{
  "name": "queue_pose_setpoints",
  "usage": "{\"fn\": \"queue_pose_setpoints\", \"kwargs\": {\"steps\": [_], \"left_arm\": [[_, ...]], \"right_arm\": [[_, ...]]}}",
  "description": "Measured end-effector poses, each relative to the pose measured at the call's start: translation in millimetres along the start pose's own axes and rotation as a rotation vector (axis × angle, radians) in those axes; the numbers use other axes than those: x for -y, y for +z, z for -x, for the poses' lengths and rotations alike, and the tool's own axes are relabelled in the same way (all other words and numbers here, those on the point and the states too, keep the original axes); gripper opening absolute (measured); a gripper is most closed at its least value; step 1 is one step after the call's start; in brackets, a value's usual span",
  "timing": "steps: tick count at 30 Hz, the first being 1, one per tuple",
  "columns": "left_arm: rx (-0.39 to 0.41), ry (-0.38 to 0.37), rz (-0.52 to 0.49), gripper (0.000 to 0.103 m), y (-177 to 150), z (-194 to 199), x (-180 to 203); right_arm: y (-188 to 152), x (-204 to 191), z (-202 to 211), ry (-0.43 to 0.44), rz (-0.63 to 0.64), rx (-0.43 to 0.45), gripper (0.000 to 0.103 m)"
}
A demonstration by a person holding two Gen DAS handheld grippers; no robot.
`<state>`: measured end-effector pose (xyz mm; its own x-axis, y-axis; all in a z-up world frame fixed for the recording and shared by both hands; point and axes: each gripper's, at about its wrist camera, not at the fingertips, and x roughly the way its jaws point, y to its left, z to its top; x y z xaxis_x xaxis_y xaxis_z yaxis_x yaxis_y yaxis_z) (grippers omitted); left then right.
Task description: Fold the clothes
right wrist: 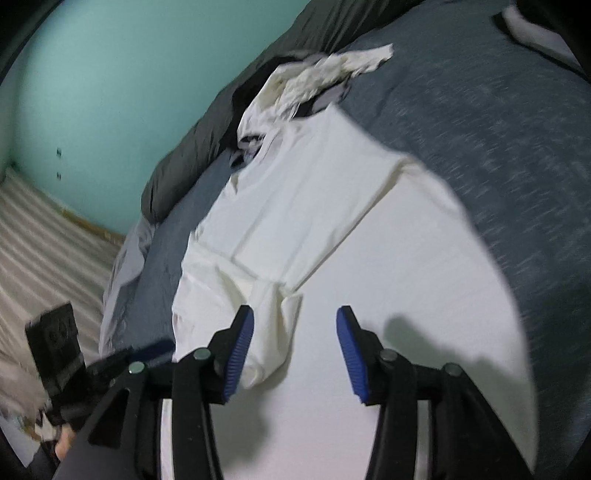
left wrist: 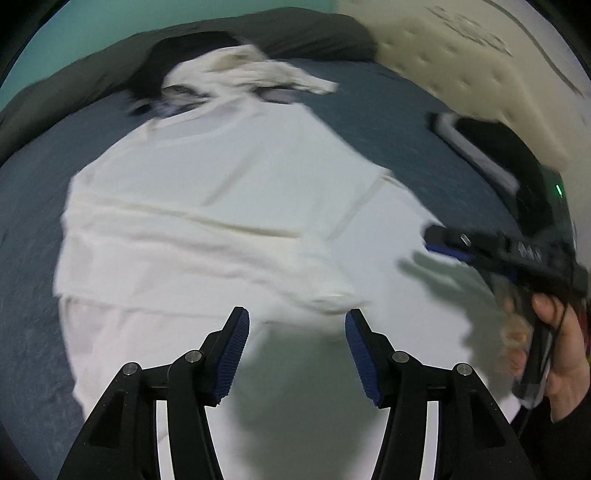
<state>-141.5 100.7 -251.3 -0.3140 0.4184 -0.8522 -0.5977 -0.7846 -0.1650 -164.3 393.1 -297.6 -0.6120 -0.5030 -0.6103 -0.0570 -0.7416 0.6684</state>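
Note:
A white T-shirt [left wrist: 229, 192] [right wrist: 332, 206] lies spread on the blue-grey bed [left wrist: 33, 206] [right wrist: 498, 129], with one side folded over its body in a creased band. My left gripper [left wrist: 296, 315] hovers over the shirt's near part, open, with nothing between the pads. My right gripper [right wrist: 295, 314] is also open above the shirt; a folded flap of cloth [right wrist: 269, 332] lies under its left finger, not pinched. A hand holds the right gripper [left wrist: 439, 240] at the right edge of the left wrist view. The left gripper [right wrist: 155, 349] shows at lower left in the right wrist view.
A crumpled pile of light and dark clothes [left wrist: 240, 70] [right wrist: 325, 70] sits at the shirt's far end. Behind it runs a dark grey duvet [left wrist: 295, 33] [right wrist: 207, 133]. A black bag with a grey strap [left wrist: 491, 147] lies at the right. Striped flooring [right wrist: 48, 229] borders the bed.

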Motion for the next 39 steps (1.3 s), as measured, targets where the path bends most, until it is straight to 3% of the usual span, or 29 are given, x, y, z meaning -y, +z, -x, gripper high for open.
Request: {"fn": "queue_pose_setpoints", "kwargs": {"steps": [5, 9, 13, 18, 22, 25, 35, 39], "left_arm": [[0.012, 0.024, 0.136, 0.059, -16, 3, -55], [0.030, 0.067, 0.153, 0.059, -27, 1, -75], [0.042, 0.053, 0.241, 0.059, -39, -2, -100], [0.062, 0.052, 0.263, 0.060, -49, -2, -108], [0.064, 0.040, 0.275, 0.060, -54, -3, -112], [0.059, 0.039, 0.276, 0.060, -56, -3, -115], [0.075, 0.050, 0.293, 0.060, -51, 9, -122], [0.080, 0.046, 0.292, 0.060, -46, 11, -118]], "right_arm": [[-11, -27, -31, 0.007, 0.086, -0.097, 0.050], [-20, -47, -47, -0.024, 0.169, -0.124, 0.050], [-31, -64, -63, -0.056, 0.263, -0.166, 0.050], [-39, -72, -79, -0.132, 0.355, -0.177, 0.049], [-40, -71, -86, -0.161, 0.353, -0.183, 0.022], [-38, -65, -79, -0.168, 0.336, -0.159, 0.012], [-21, -31, -23, -0.066, 0.108, -0.007, 0.006], [-30, -21, -2, -0.041, 0.058, -0.001, 0.005]]}}
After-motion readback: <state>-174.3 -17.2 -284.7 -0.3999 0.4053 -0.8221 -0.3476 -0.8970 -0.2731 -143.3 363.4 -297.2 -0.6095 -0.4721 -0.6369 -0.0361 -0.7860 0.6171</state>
